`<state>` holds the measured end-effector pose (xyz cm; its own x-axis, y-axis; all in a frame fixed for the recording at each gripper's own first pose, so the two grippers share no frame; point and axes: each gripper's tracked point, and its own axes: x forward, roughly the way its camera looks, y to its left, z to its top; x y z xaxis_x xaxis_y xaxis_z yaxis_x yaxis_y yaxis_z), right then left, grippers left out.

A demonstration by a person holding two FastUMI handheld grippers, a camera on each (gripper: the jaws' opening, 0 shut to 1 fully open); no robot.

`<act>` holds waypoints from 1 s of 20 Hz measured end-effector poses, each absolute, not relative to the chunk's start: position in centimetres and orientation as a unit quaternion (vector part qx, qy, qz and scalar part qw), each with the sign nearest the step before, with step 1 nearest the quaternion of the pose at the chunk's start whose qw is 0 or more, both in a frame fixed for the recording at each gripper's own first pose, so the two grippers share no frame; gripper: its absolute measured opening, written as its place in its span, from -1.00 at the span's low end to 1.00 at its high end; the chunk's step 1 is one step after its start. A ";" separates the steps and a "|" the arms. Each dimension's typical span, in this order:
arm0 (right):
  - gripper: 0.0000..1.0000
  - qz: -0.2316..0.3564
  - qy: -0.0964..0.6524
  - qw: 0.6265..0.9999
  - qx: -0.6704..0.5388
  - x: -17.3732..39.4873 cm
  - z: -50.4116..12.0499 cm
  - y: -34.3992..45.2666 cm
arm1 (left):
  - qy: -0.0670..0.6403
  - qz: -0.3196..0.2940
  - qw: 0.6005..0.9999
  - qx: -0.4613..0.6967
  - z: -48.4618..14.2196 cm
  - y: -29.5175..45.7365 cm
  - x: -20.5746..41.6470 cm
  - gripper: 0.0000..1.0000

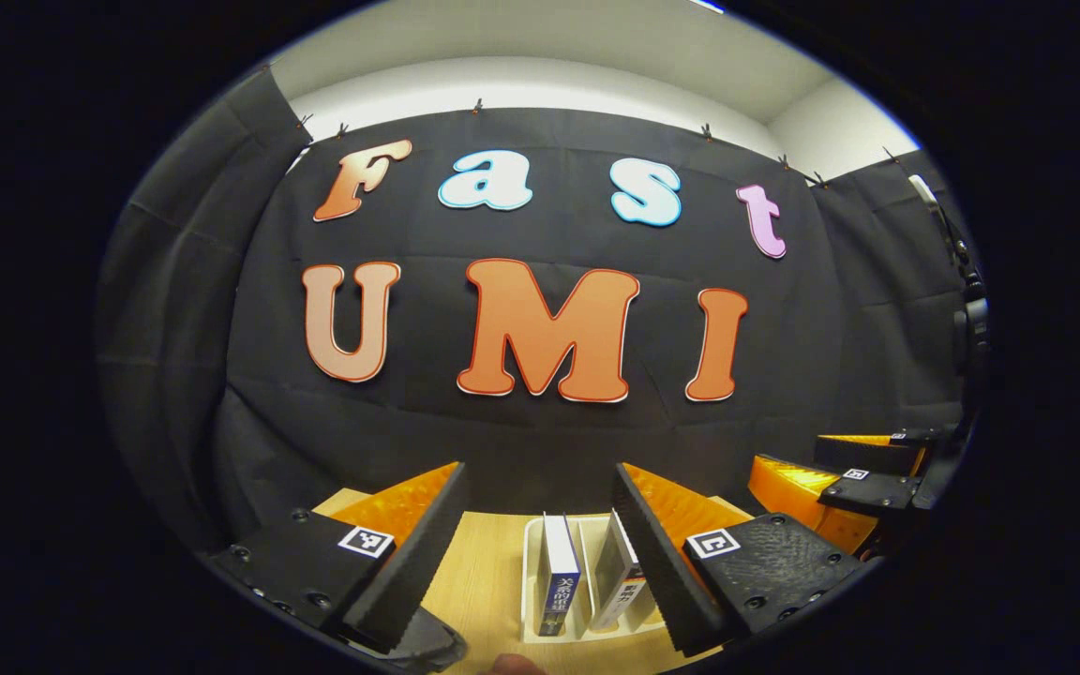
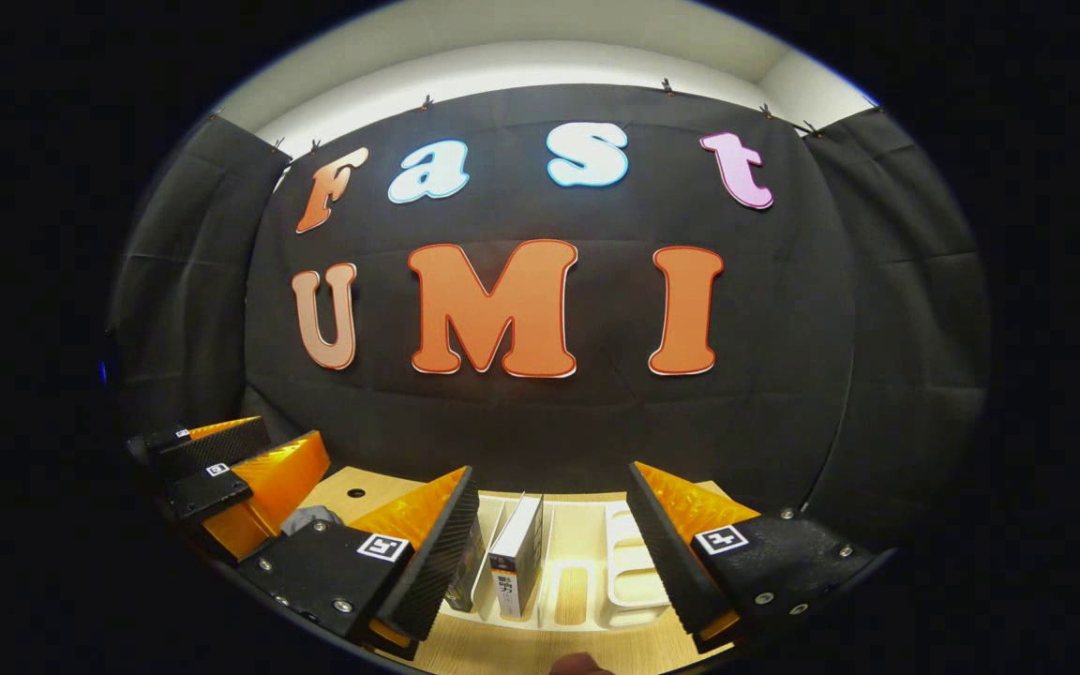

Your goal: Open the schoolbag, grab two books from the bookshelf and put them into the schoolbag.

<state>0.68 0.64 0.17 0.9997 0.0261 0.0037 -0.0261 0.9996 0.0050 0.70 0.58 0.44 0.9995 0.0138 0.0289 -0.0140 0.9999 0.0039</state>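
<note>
On the wooden table (image 1: 484, 572) stands a white book rack (image 1: 531, 581) with two upright books. One has a blue spine (image 1: 554, 581); the other is paler (image 1: 622, 586). My left gripper (image 1: 538, 469) hangs open above and in front of the rack, holding nothing. In the right gripper view the rack (image 2: 629, 562) holds a white-edged book (image 2: 518, 553) and a darker book (image 2: 468, 567) half hidden behind a finger. My right gripper (image 2: 551, 469) is open and holds nothing. A dark fabric edge (image 1: 432, 647), perhaps the schoolbag, lies at the lower left.
Each gripper shows beside the other: the right gripper (image 1: 788, 452) at the right, the left gripper (image 2: 292, 429) at the left. A grey fabric bit (image 2: 310, 517) lies near a hole in the tabletop (image 2: 355, 492). The black cloth wall (image 1: 540, 441) stands close behind the table.
</note>
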 end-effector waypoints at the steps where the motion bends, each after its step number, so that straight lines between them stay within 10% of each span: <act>1: 0.89 0.014 -0.002 1.000 0.002 0.8 0.1 0.7 | -0.016 0.006 1.000 0.003 0.6 0.6 0.7 0.94; 20: 0.89 0.023 0.003 1.000 -0.018 2.5 -0.8 -0.4 | 0.021 0.048 0.986 0.157 -4.0 4.5 0.1 1.00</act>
